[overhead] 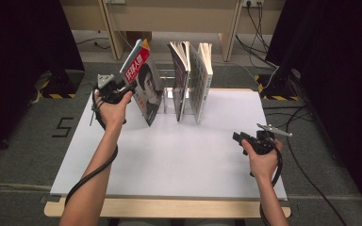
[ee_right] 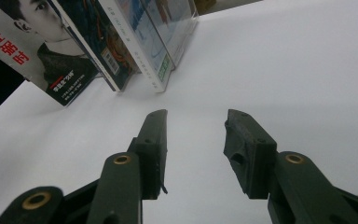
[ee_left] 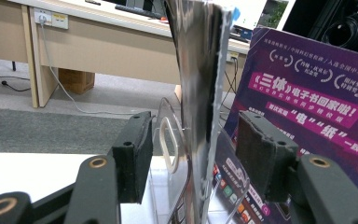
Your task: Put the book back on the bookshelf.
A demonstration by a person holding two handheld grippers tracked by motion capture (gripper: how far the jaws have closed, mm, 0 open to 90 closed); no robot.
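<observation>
Magazine with a face on the cover and red letters up top, standing tilted, top leaning left, upper middle of the frame. Bottom edge on the white table. Seen edge-on between the black pads, thin and shiny.

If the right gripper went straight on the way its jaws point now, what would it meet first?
Probably bare white table first; the right gripper stands open with nothing between its jaws. Farther on, slightly off that line, stands the clear book stand with its books, though depth is unclear.
</observation>
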